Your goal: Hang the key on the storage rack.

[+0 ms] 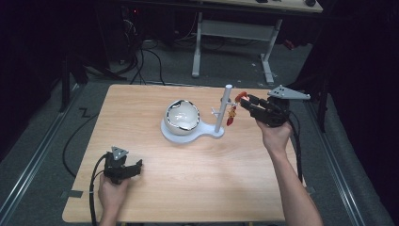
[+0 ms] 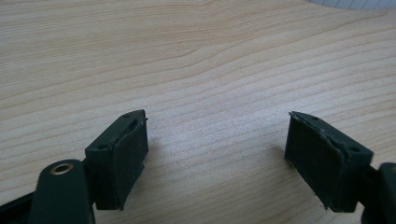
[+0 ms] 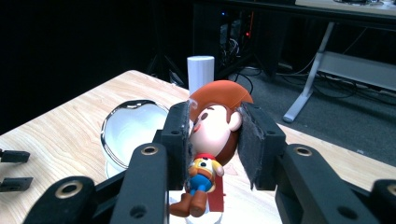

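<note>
- Right gripper [image 3: 215, 135] is clamped on the cowboy figurine [image 3: 212, 140] by its head, at centre frame, just beside the white post [image 1: 222, 110].
- Left gripper [image 2: 217, 158] rests on the table [image 2: 187, 56], jaws spread, nothing between them.
- White bowl [image 1: 182, 117], centre of the high view, contents not discernible.

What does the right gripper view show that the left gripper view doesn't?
Right gripper view alone: the right tool shut on the head of a small cowboy figurine with a brown hat, with a white upright post behind it and a white round bowl with a shiny rim to the side.
Left gripper view alone: the left tool, jaws wide apart with nothing between them.
Both: the light wooden tabletop.
</note>
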`<state>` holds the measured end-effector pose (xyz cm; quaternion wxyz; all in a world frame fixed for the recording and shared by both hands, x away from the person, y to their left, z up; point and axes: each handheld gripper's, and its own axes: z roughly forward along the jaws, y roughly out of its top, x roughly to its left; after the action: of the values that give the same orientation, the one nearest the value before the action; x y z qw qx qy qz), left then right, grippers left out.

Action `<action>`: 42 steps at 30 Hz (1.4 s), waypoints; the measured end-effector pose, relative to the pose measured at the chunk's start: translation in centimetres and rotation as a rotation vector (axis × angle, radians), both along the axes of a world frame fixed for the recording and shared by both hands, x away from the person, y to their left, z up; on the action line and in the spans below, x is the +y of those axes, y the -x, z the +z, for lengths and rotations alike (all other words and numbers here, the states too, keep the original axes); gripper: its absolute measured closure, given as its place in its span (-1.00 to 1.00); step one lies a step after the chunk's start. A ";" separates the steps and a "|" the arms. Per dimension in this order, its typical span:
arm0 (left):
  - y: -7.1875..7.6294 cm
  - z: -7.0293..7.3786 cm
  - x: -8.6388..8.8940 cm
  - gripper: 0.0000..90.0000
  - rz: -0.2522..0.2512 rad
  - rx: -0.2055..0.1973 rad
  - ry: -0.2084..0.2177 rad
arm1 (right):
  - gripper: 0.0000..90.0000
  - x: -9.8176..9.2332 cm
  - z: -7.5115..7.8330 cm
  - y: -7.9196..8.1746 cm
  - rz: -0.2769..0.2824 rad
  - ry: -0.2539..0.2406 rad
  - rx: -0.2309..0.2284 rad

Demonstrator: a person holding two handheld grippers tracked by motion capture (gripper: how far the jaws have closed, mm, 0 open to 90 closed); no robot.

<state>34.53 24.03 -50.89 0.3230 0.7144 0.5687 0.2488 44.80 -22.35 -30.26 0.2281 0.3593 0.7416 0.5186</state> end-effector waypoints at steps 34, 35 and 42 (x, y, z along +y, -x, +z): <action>0.0 0.0 0.0 -0.52 0.000 0.000 0.000 | 0.45 -0.9 -1.3 -0.3 -0.036 0.034 0.034; 0.0 0.0 0.0 -0.52 0.000 0.000 0.000 | 0.45 -0.9 -1.3 -0.4 -0.036 0.035 0.037; 0.0 0.0 0.0 -0.52 -0.001 0.000 0.000 | 0.45 -1.5 -2.2 -0.2 -0.051 0.034 0.058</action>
<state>34.54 24.03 -50.89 0.3230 0.7146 0.5684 0.2487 44.99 -23.82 -32.43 0.2258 0.3889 0.7472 0.4893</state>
